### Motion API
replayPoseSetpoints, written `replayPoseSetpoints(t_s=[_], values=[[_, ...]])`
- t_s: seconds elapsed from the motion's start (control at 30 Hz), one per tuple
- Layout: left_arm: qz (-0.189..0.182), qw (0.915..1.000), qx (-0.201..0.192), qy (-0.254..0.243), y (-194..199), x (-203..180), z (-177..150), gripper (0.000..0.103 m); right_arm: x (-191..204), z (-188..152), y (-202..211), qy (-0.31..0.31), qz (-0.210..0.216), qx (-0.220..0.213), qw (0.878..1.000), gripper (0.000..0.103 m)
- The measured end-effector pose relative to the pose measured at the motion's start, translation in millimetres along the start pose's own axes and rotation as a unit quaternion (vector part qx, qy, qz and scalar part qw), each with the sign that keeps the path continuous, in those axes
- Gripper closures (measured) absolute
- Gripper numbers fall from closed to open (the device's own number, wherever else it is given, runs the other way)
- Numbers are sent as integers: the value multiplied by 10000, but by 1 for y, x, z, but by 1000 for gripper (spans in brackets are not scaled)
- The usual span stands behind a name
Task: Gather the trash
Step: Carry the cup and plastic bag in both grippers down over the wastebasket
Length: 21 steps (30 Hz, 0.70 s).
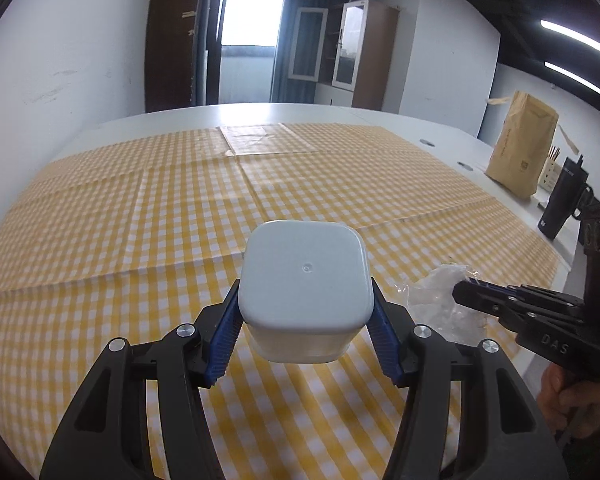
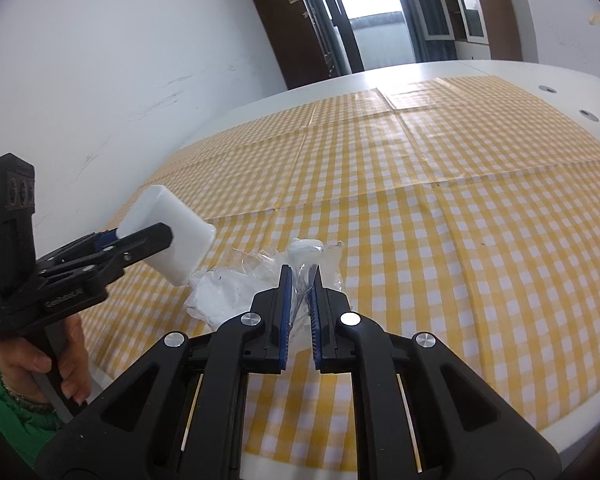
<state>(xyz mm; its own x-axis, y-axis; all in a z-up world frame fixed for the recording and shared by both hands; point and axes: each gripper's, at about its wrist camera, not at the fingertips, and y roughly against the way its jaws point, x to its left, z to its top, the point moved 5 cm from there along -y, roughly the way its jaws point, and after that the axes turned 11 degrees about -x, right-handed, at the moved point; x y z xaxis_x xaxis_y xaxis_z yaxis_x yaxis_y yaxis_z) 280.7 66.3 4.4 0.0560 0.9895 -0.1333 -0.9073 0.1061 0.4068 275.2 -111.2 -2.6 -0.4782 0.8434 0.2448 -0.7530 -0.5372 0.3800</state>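
Left wrist view: the left gripper [image 1: 305, 312] has its 2 blue pads clamped on a white square tub [image 1: 305, 280], held upside down above the yellow checked tablecloth [image 1: 140, 208]. To its right, the right gripper [image 1: 460, 294] pinches crumpled clear plastic wrap [image 1: 432, 292].

Right wrist view: the right gripper [image 2: 300, 280] is nearly closed, its 2 jaws nipping the plastic wrap [image 2: 236, 280] just above the cloth [image 2: 460, 220]. The left gripper [image 2: 148, 236] grips the tub [image 2: 180, 224], tilted.

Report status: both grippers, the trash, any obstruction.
Left gripper shut on white container, lifted. Right gripper shut on clear plastic wrap. Checked tablecloth ahead unobstructed.
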Motion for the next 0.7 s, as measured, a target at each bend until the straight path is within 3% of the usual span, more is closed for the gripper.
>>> replayPoseSetpoints(t_s=[0.3, 0.7], values=[[-104, 9981, -291, 537, 62, -2, -32, 45, 23, -21, 44, 369, -5, -155, 9992, 95], [-184, 9980, -462, 403, 111, -28, -62, 45, 48, -52, 99, 685, -34, -339, 9971, 95]])
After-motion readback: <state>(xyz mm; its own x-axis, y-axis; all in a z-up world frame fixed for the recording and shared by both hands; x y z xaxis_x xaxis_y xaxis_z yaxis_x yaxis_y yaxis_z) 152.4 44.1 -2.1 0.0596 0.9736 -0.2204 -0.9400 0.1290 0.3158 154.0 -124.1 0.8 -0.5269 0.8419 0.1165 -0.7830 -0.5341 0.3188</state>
